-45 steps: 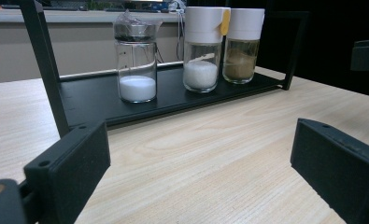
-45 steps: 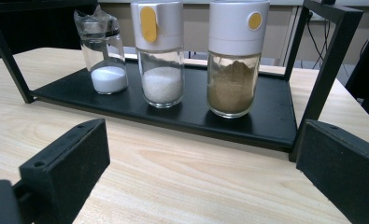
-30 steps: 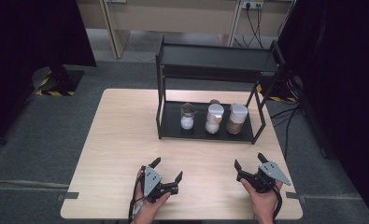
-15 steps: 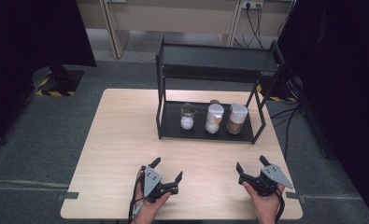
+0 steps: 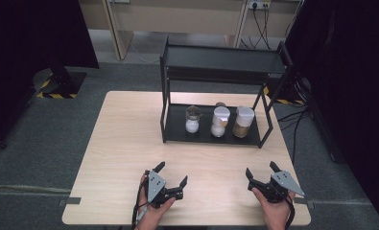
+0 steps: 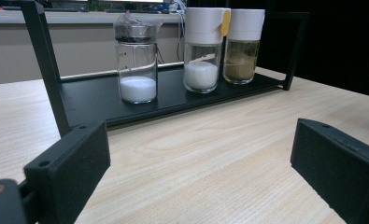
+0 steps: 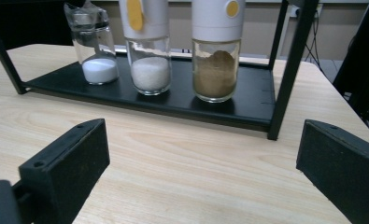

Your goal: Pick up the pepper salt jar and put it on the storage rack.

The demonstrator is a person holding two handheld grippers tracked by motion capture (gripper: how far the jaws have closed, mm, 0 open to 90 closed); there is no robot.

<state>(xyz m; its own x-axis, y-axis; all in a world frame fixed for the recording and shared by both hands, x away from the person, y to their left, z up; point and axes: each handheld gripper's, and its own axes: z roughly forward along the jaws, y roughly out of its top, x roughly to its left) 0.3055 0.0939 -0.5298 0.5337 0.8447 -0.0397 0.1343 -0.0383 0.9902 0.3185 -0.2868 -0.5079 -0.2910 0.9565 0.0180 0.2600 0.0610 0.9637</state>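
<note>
Surface (image 5: 124, 143): pale wood-grain top, filling the middle of the high view, grey floor around it. Rack (image 5: 221, 60): black metal, two tiers, standing in the upper centre of the high view toward the far right part of the surface; its lower tray (image 5: 177, 129) carries three jars in a row, its upper shelf bare. Left hand-held gripper (image 5: 168, 178): lower centre of the high view, held in a hand near the front edge, jaws spread wide with nothing between them, pointing toward the rack; in the left gripper view the two black jaws stand at the lower left and lower right corners with bare wood between. Right hand-held gripper (image 5: 261, 172): lower right of the high view, held in the other hand, jaws likewise released and empty, well apart from the rack; a grey three-cornered plate sits on top of it. Brown-filled jar (image 7: 216, 51): white cap with a yellow dot, rightmost on the tray, right of centre in the right gripper view. White-capped jar (image 7: 148, 46): holds white grains, yellow mark on the cap, middle of the row, just beside the brown one. Small glass jar (image 7: 95, 44): white powder at the bottom, top wrapped in clear film, leftmost on the tray.
</note>
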